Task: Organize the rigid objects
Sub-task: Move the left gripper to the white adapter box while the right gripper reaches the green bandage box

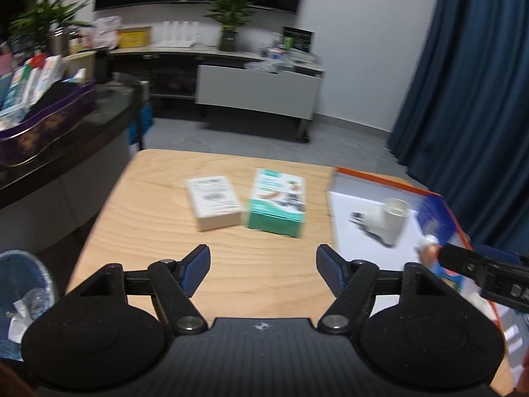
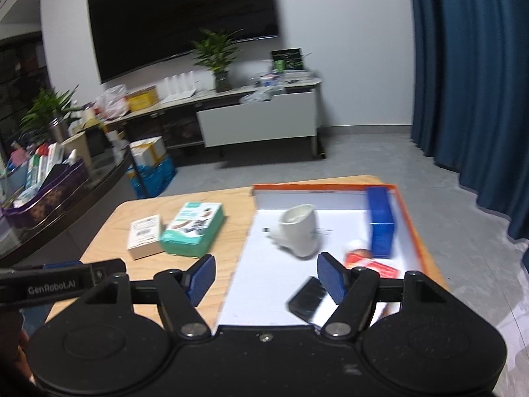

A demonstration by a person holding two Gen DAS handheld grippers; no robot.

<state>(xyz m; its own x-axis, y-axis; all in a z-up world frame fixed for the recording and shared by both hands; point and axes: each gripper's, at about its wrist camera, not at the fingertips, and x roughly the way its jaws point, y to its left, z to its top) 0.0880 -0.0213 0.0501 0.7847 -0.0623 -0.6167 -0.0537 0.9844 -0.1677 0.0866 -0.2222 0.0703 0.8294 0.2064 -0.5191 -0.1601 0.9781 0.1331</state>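
Wooden desk [image 1: 139, 218] carries everything; on its right side sits the orange-rimmed tray [image 2: 411, 218] with a white floor, already holding a white cup-shaped gadget [image 2: 299, 231], a blue box [image 2: 380, 221] standing along the right wall, a red packet [image 2: 370, 264] and a dark flat item [image 2: 307, 297] near the front. Still out on bare wood, left of the tray: green box [image 1: 276, 203] and, just beside it on its left, the smaller white box [image 1: 213, 201], close together, touching or nearly so, can't tell. Key relation: both loose boxes lie straight ahead of the left gripper [image 1: 263, 271], a bit beyond the jaws, green box almost centred between the fingers and slightly right, white box slightly left. Both lie flat with long axes running roughly away from the camera, so the short sides face across the jaw gap. From the right gripper [image 2: 263, 274] the same boxes sit forward and off to the left, while the tray is directly ahead; left is the nearer one for the pick, judging by this. Left jaws wide apart, nothing between them. Right jaws likewise spread wide and empty, hovering above the tray's near-left edge. Frames blurred, labels unreadable.
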